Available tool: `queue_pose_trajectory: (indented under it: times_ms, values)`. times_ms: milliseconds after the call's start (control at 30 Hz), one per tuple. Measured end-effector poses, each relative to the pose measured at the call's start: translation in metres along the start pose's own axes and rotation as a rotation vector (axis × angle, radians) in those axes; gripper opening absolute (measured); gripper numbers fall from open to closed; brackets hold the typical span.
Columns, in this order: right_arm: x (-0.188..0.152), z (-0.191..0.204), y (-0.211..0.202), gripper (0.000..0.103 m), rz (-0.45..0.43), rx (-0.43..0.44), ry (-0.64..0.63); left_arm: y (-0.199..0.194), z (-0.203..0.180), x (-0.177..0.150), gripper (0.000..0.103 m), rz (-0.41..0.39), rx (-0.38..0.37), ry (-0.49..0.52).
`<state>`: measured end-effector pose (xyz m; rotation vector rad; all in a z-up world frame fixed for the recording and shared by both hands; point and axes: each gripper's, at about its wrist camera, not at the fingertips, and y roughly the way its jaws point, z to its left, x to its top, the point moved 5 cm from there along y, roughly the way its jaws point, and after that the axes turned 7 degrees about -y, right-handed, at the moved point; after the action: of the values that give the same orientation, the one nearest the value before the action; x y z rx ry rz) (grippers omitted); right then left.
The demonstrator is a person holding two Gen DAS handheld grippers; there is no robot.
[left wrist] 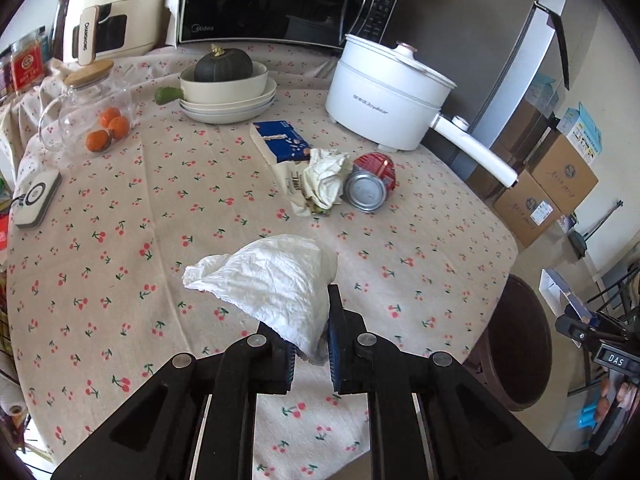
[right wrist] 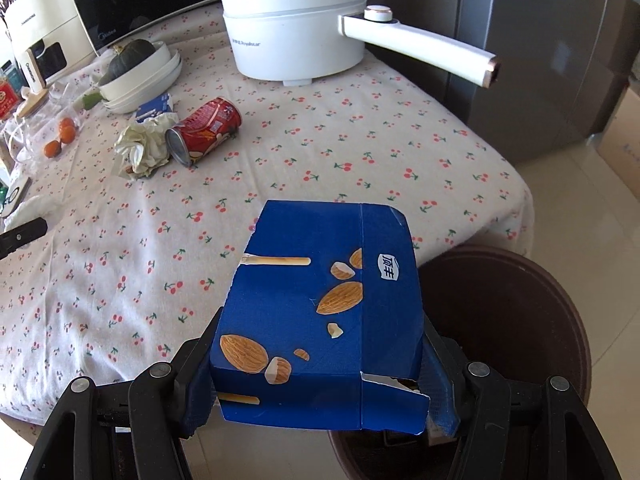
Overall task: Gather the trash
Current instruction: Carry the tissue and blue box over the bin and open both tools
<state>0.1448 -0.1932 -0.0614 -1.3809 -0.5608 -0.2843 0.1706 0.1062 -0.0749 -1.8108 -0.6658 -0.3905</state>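
My left gripper (left wrist: 310, 320) is shut on a crumpled white tissue (left wrist: 272, 280) and holds it above the cherry-print tablecloth (left wrist: 120, 240). My right gripper (right wrist: 320, 344) is shut on a blue almond snack box (right wrist: 320, 312), held over the table edge next to a dark brown round bin (right wrist: 512, 320). The bin also shows in the left wrist view (left wrist: 520, 340). On the table lie a red can (left wrist: 372, 180) on its side, a crumpled wrapper (left wrist: 324, 180) and another blue box (left wrist: 280, 140). The can (right wrist: 204, 128) and the wrapper (right wrist: 144, 148) also show in the right wrist view.
A white electric pot (left wrist: 384, 96) with a long handle stands at the back right. Stacked bowls with a green squash (left wrist: 224, 80), a glass jar of oranges (left wrist: 92, 116), a microwave (left wrist: 280, 0) and an air fryer (left wrist: 116, 8) are behind. Cardboard boxes (left wrist: 540, 192) stand on the floor.
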Motion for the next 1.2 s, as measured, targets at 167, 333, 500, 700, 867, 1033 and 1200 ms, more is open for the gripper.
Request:
queue_pose_trajectory:
  times_ms: [167, 333, 500, 700, 867, 1033, 1200]
  values:
    - [-0.016, -0.014, -0.019, 0.071, -0.018, 0.008, 0.053, -0.023, -0.027, -0.018, 0.013, -0.009, -0.063, -0.007]
    - [-0.029, -0.027, -0.036, 0.071, -0.039, 0.003, 0.089, -0.034, -0.058, -0.032, 0.013, -0.006, -0.11, 0.018]
    - [-0.04, -0.047, -0.044, 0.071, -0.047, -0.014, 0.119, -0.03, -0.092, -0.043, 0.013, 0.019, -0.159, 0.054]
    - [-0.055, -0.079, -0.048, 0.071, -0.03, -0.042, 0.175, -0.011, -0.138, -0.054, 0.013, 0.065, -0.214, 0.106]
    - [-0.068, -0.101, -0.047, 0.071, -0.007, -0.062, 0.206, 0.012, -0.186, -0.071, 0.013, 0.127, -0.261, 0.162]
    - [-0.079, -0.118, -0.045, 0.071, 0.015, -0.076, 0.222, 0.036, -0.229, -0.095, 0.013, 0.191, -0.281, 0.234]
    - [-0.087, -0.133, -0.045, 0.072, 0.029, -0.086, 0.242, 0.057, -0.259, -0.117, 0.014, 0.244, -0.296, 0.292]
